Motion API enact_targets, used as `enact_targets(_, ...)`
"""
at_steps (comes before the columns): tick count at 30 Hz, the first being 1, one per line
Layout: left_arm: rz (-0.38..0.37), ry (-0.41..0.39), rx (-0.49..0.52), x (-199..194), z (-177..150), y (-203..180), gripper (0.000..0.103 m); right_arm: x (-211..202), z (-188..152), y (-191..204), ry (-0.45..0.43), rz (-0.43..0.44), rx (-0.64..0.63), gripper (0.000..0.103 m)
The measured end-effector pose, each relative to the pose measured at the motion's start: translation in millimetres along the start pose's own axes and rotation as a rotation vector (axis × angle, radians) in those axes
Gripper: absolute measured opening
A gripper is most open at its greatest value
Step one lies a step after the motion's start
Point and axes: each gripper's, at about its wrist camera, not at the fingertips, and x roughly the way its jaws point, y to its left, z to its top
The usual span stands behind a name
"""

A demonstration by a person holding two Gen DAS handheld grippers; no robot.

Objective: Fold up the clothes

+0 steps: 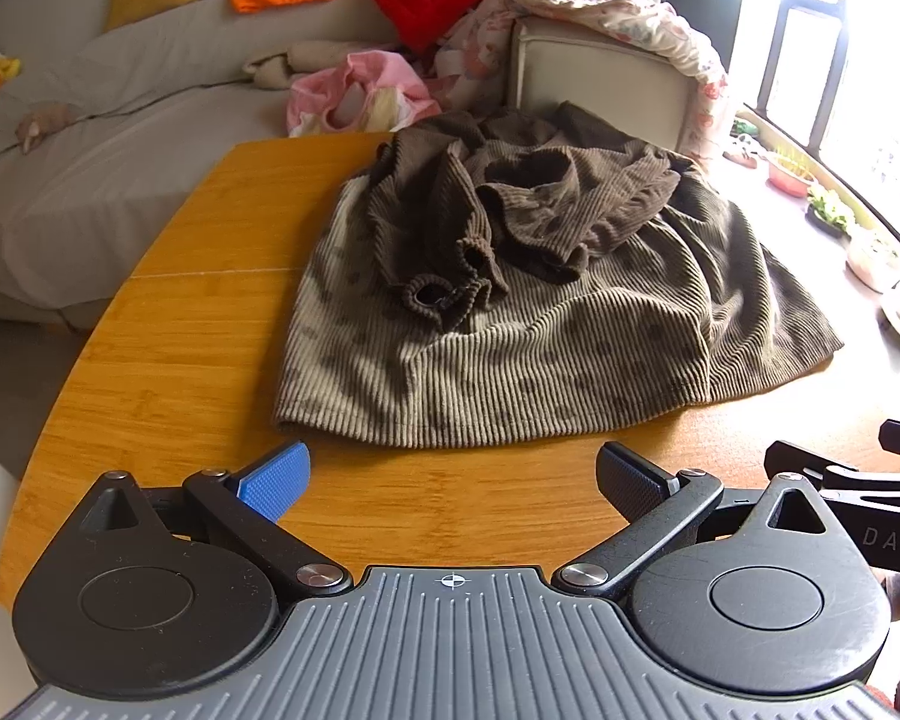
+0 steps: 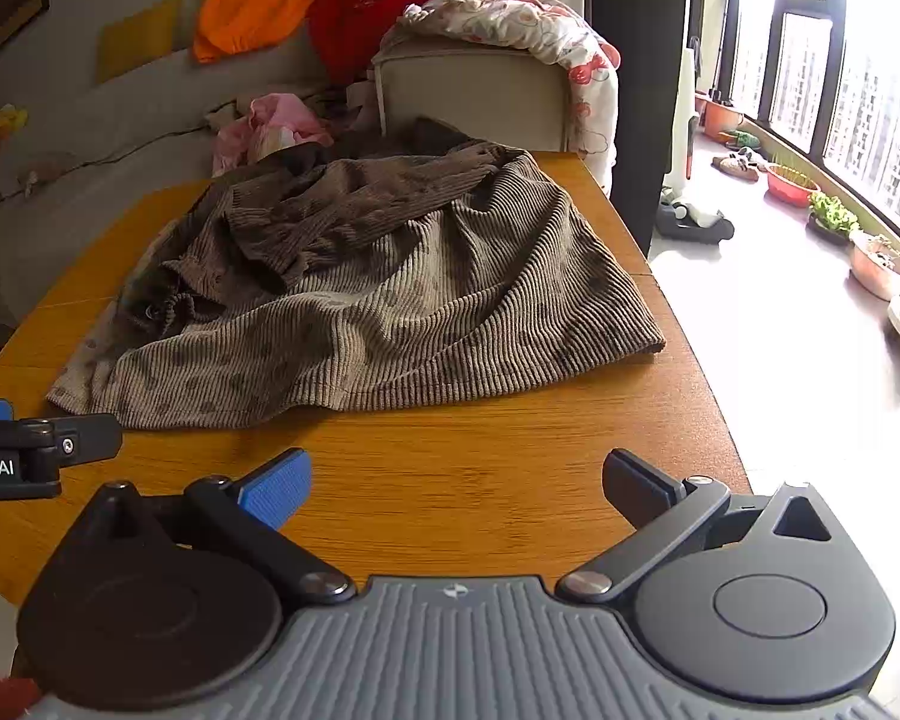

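Corduroy garment, brown, lies crumpled on the wooden table in the left wrist view, its hem toward the near edge and its sleeves bunched on top toward the far side. The left gripper hovers over bare table just short of the hem, jaws spread wide and holding nothing. Part of the right gripper shows at the right edge. Beyond the table stands a sofa strewn with other clothes.

Seen from the right wrist, the garment spreads across the table, its right corner near the table's right edge. The right gripper is over bare wood near the hem, jaws wide apart, empty. The left gripper shows at the left edge, beside the hem.
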Motion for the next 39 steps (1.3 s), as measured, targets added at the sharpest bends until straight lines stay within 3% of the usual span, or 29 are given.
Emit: enact_targets(39, 0.008, 0.028, -0.001, 5.3, -1.2, 1.1, 0.103, -2.2, 2.4, 4.7, -0.006, 0.004, -0.016, 0.103)
